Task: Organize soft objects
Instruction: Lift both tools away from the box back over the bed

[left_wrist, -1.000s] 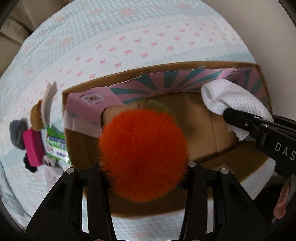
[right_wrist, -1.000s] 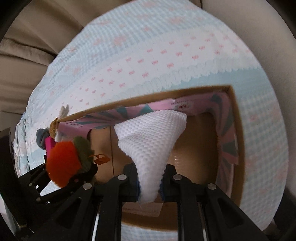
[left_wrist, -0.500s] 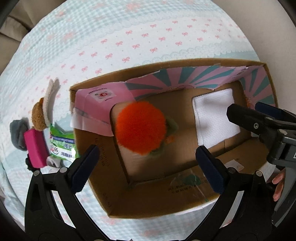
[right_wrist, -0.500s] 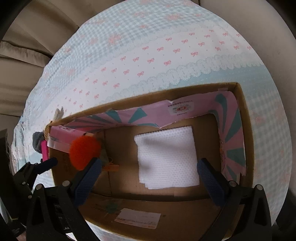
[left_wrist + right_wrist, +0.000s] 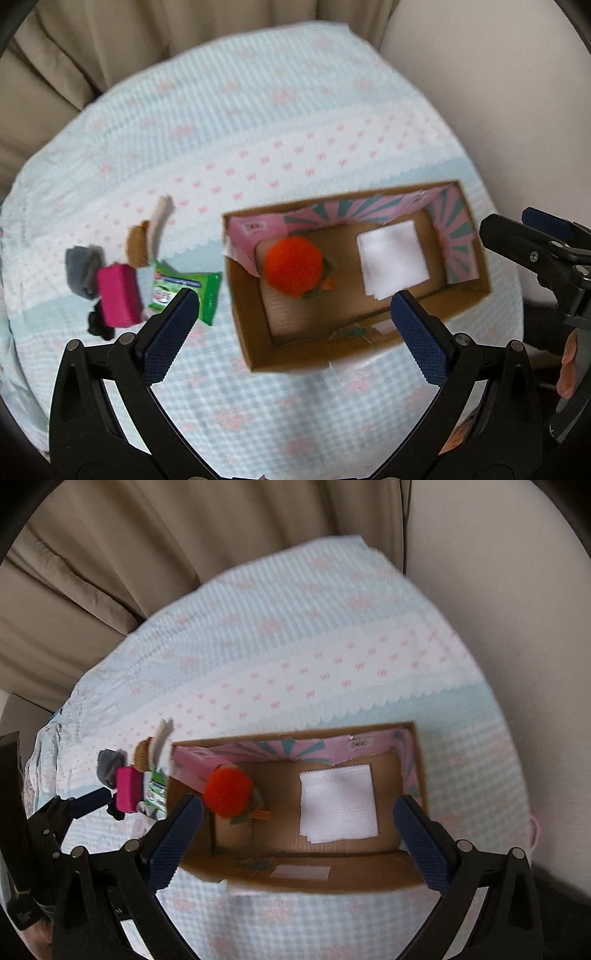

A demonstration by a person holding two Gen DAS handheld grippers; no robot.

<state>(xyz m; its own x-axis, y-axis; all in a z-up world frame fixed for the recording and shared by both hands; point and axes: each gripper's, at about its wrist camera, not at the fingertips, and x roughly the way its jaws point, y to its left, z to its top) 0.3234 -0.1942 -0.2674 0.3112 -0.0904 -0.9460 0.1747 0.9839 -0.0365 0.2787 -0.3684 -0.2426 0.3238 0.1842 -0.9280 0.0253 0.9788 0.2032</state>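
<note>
Both hand-held grippers empty and spread wide above the box, soft stuff sitting inside.

From my feed, the left hand-held gripper (image 5: 293,314) has its jaws wide apart with nothing between them, and the right hand-held gripper (image 5: 297,821) looks the same, fully spread and holding nothing. The cardboard box (image 5: 255,354) sits on the surface, which is covered by a checked cloth (image 5: 258,122) with little pink bows. Inside it, the fuzzy orange pom-pom (image 5: 293,266) lies at the left end and the folded white cloth (image 5: 392,263) lies flat at the right end, the two well apart. Left of the box, out on the checked cloth, there's a small cluster: a green wipes pack (image 5: 184,291), a pink block (image 5: 120,295), a grey fabric piece (image 5: 81,273) and a brown fuzzy thing (image 5: 137,245).
</note>
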